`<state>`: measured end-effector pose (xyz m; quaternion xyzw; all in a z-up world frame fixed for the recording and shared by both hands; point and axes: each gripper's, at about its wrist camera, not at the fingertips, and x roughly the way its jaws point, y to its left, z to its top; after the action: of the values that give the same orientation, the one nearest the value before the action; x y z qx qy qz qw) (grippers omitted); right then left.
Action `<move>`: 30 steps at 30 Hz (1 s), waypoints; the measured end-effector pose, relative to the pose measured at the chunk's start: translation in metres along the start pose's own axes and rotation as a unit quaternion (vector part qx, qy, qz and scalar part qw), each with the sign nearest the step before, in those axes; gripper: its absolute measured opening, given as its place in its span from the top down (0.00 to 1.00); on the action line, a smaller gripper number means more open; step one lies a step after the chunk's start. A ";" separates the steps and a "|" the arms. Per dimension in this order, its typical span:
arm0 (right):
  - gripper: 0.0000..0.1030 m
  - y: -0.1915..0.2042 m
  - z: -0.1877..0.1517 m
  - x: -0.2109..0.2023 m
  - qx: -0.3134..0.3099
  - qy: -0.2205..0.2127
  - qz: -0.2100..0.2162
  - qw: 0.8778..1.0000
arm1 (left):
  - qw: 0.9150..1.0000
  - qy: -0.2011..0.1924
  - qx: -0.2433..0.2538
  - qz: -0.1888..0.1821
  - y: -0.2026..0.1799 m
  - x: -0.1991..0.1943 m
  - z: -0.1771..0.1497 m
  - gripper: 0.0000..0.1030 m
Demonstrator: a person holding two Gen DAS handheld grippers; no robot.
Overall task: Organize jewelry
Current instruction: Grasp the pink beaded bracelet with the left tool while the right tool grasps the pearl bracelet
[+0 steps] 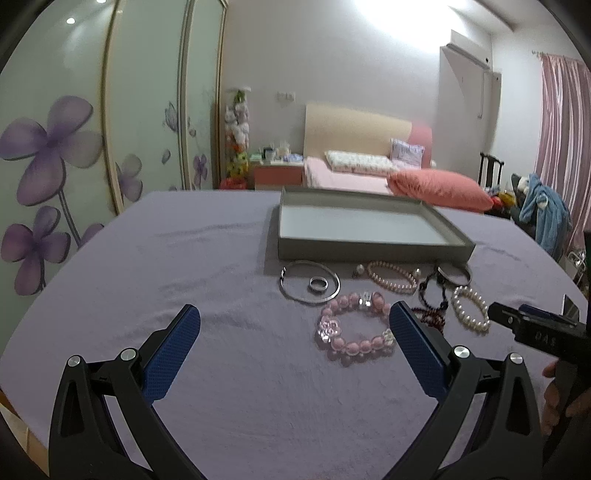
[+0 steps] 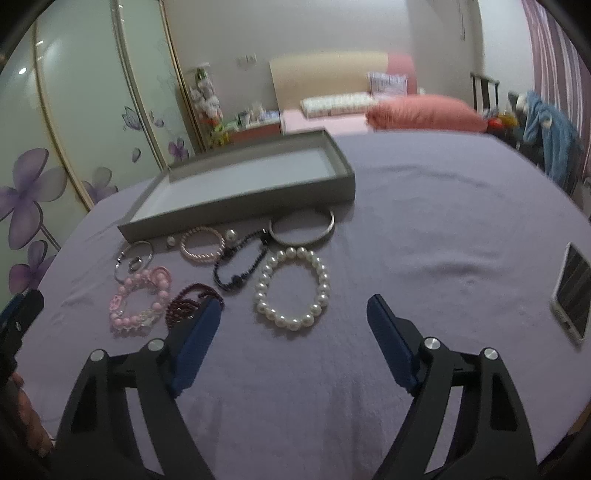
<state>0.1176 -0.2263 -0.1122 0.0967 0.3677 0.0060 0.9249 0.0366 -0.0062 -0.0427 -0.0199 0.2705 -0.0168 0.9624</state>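
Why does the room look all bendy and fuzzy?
Left wrist view: the fisheye lens bows the flowered wardrobe doors, and ceiling light glare whitens the wall. Right wrist view: motion blur smears the shallow grey cardboard tray and the salmon-pink pillow.

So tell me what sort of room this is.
Most likely a bedroom: a bed with pillows against the far wall, a sliding-door wardrobe with flower prints, and pink curtains.

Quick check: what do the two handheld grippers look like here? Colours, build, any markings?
Both match: the left gripper and right gripper have black plastic linkage arms with silver round pivot bolts and flat blue textured fingers. Seen from the left wrist view, the right gripper's black body carries small pale lettering, too blurred to read. No cables visible.
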 end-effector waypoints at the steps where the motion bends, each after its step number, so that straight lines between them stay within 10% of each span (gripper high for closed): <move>1: 0.24 0.001 0.002 0.005 -0.004 0.009 -0.003 1.000 | 1.000 0.008 0.002 -0.002 -0.001 0.002 0.000 0.02; 14: 0.57 -0.004 0.012 0.041 -0.015 0.052 -0.056 0.997 | 0.995 0.096 0.013 -0.010 -0.007 0.032 0.005 0.03; 30: 0.71 -0.007 0.014 0.043 -0.013 0.052 -0.057 0.997 | 0.985 0.173 0.029 0.002 -0.015 0.079 0.010 0.45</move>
<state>0.1581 -0.2321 -0.1325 0.0633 0.4198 -0.0370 0.9046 0.1088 -0.0245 -0.0749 0.0114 0.4323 -0.0260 0.9013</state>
